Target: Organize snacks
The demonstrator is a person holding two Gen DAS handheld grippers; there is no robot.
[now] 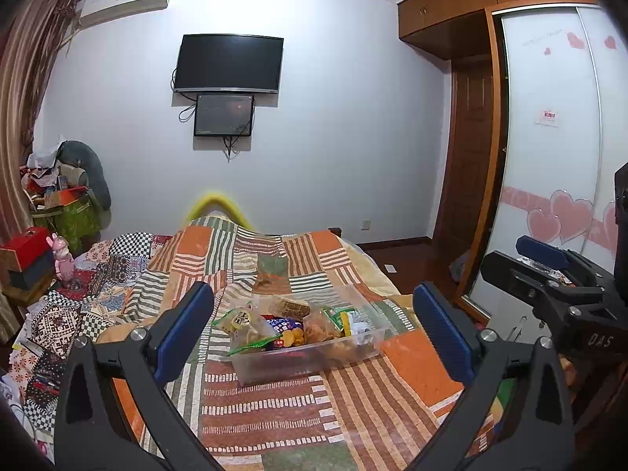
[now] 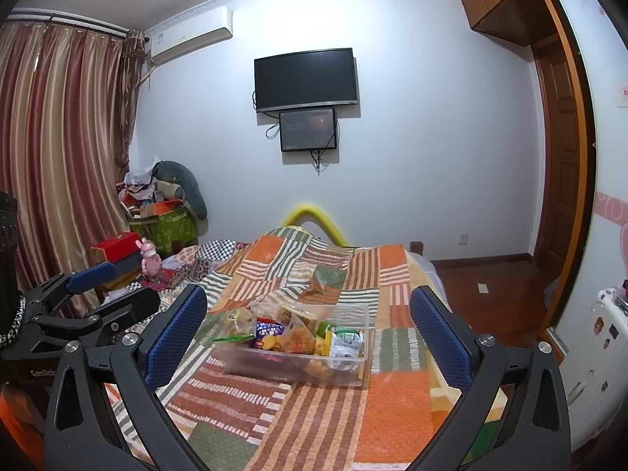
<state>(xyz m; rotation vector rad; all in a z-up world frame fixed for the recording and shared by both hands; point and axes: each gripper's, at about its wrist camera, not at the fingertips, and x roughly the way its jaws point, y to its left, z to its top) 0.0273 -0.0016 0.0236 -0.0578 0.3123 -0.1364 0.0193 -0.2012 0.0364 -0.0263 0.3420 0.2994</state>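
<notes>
Seen from the left wrist, the left gripper (image 1: 312, 325) gaped wide and empty over a clear bin (image 1: 306, 347) of mixed snack packets (image 1: 251, 325) on the patchwork quilt (image 1: 274, 412); "DAS" showed on the right gripper (image 1: 514, 263) alongside. From the right wrist, the right gripper stood equally wide, holding nothing, the bin just ahead, packet print unreadable.

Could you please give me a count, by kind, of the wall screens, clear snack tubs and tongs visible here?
Wall screens: 2, the large television and the small monitor.
Clear snack tubs: 1, tub.
Tongs: 2, left tongs and right tongs.
Total: 5.
</notes>
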